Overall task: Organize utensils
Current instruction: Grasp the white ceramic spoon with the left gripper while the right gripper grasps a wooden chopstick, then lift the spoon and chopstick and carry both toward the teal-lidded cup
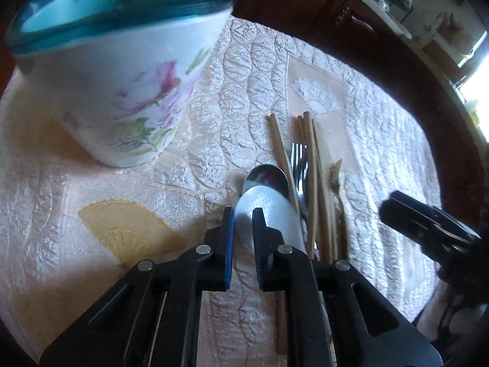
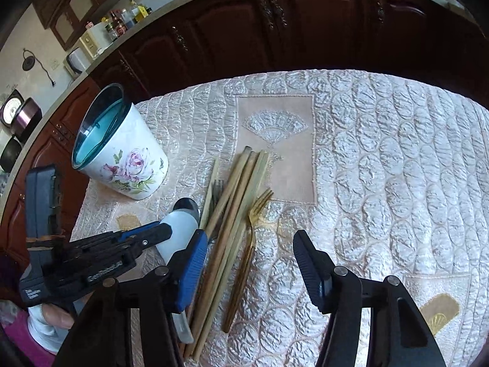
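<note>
Leftmost, upper left of the right wrist view, stands a white rose-painted cup with teal rim [image 2: 122, 156]. Centre-left, the left gripper [image 2: 169, 235], fingers narrowly parted, touches a white scoop [image 2: 180, 232]. Wooden chopsticks [image 2: 232, 214] lie centre. Right gripper [image 2: 249, 241] gapes wide, empty.

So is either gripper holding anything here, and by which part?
The left gripper is closed on the white plastic spoon at its bowl edge; the right gripper is open, holding nothing.

Probably a home kitchen: wooden cabinets [image 2: 275, 30], countertop bottles [image 2: 122, 20].
</note>
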Demonstrator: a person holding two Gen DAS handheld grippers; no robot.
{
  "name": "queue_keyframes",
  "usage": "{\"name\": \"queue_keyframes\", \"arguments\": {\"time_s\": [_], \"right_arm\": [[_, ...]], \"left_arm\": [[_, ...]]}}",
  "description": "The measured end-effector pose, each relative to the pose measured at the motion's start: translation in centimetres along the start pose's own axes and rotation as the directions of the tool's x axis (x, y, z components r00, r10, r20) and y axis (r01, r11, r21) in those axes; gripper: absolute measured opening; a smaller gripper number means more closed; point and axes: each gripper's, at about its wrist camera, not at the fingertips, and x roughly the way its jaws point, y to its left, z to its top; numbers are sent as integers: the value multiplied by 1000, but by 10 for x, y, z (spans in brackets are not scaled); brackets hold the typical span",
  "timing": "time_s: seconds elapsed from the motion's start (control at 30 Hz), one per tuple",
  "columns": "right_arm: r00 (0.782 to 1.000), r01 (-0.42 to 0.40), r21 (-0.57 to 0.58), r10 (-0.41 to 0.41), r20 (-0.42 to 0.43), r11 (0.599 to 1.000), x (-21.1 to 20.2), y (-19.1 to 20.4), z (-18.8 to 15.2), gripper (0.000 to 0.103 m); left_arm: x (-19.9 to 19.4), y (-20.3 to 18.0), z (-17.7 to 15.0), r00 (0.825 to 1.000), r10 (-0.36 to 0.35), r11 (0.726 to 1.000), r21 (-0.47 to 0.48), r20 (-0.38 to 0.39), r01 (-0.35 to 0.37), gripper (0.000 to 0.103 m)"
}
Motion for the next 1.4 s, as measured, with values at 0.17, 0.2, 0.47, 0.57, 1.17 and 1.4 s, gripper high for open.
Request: {"name": "queue_keyframes", "arguments": {"time_s": [0.17, 0.2, 0.47, 0.57, 1.17, 1.4], "right_arm": [[1000, -15, -25, 15, -9, 1000, 13, 11, 11, 57], [1000, -16, -34, 16, -11, 999, 16, 14, 13, 56], [997, -27, -36, 24, -73, 999, 59, 21, 36, 40], [995, -33, -9, 32, -90, 999, 73, 18, 46, 35], [991, -78, 56, 84, -106, 995, 101, -1, 74, 14], [989, -131, 29, 133, -61, 991, 62, 6, 62, 13]], "left_arm": [[-24, 8, -10, 1000, -14, 1000, 19, 8, 14, 3], [-27, 10, -12, 1000, -10, 1000, 20, 10, 10, 3], [-55, 47, -26, 1000, 7, 1000, -28, 28, -6, 2], [-58, 58, -29, 1000, 13, 999, -50, 24, -12, 2], [-26, 64, -19, 998, 30, 998, -57, -50, -33, 16], [-28, 48, -20, 999, 4, 1000, 18, -44, -3, 6]]}}
